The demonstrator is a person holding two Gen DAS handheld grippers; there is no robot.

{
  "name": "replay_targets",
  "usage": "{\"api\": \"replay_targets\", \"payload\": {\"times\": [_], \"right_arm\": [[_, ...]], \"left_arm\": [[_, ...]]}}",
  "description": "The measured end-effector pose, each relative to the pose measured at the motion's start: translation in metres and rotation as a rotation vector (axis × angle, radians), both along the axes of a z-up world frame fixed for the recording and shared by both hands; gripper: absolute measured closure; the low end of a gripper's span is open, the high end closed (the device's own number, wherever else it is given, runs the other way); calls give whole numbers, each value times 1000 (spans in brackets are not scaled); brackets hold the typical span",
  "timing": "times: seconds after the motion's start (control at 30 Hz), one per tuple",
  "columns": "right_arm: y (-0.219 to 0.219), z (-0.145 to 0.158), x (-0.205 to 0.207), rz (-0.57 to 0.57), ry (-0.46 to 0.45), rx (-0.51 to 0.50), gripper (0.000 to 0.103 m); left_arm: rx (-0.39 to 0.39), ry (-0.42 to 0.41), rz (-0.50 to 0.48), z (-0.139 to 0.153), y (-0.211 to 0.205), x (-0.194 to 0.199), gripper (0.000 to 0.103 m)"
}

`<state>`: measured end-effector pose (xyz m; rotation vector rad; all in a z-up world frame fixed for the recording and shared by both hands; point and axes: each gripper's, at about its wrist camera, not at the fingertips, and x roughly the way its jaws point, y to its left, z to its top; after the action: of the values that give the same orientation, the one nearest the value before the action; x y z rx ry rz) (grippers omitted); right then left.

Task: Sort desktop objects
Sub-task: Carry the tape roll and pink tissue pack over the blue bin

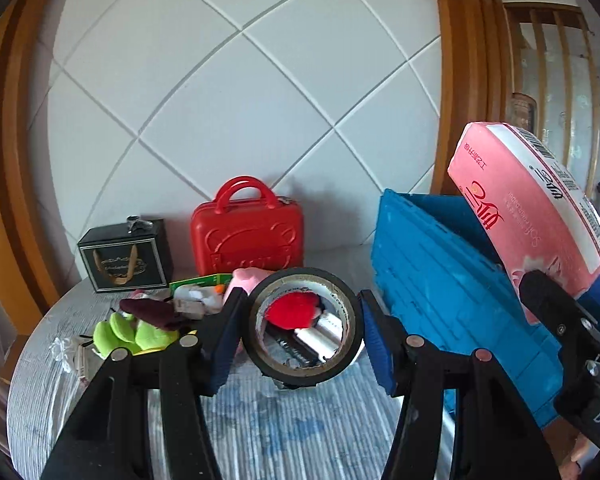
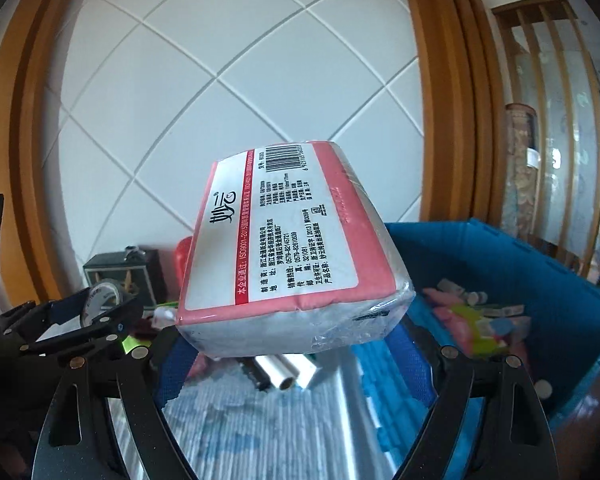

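Left gripper (image 1: 303, 334): blue pads clamped on a black tape roll (image 1: 304, 327), one pad at its 9 o'clock side, one at 3. Roll stands on edge, hole facing the camera, held just above the grey striped tablecloth (image 1: 260, 432).

Right gripper (image 2: 290, 344): fingers clenched on a pink tissue pack (image 2: 296, 236), grip at the pack's lower end, pack tilted up and away, barcode label on top. In the left wrist view the same pack (image 1: 532, 216) sits at 3 o'clock, raised over the blue crate (image 1: 452, 292).

Crate is at 3–4 o'clock in the right wrist view (image 2: 540, 280), with small pink, green and blue pieces (image 2: 476, 316) inside.

Beyond the tape, 12 o'clock: red case (image 1: 248, 236) against the white wall. At 10 o'clock: black gift bag (image 1: 126, 256). At 9 o'clock: green plush toy (image 1: 130, 334), touching a dark red item I can't identify. Clutter seen through the roll's hole: a red object and white tubes.
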<state>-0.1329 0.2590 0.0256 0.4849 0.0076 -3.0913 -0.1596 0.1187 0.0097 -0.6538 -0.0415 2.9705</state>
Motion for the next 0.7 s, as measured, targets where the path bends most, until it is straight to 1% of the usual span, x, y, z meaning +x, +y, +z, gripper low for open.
{"api": "replay_targets", "payload": {"times": [0.17, 0.27, 0.33, 0.4, 0.47, 0.5, 0.6, 0.7], "right_arm": [[83, 18, -1, -39, 2, 16, 16], [145, 31, -7, -32, -6, 19, 16], [188, 39, -22, -23, -18, 25, 16], [228, 47, -39, -14, -41, 36, 16], [260, 51, -63, -7, -75, 47, 16], [275, 51, -78, -3, -102, 49, 16], [318, 39, -126, -12, -212, 41, 16], [349, 16, -166, -35, -326, 39, 16]], "left_arm": [[10, 8, -43, 14, 81, -7, 48], [34, -32, -58, 28, 136, -22, 48], [63, -86, -83, 38, 175, -38, 48], [72, -130, -107, 46, 213, -55, 48], [72, -176, -112, 52, 244, -71, 48], [78, -215, -123, 52, 261, -83, 48], [83, -337, -143, 45, 303, -117, 48], [32, -457, -123, 24, 340, -155, 48]]}}
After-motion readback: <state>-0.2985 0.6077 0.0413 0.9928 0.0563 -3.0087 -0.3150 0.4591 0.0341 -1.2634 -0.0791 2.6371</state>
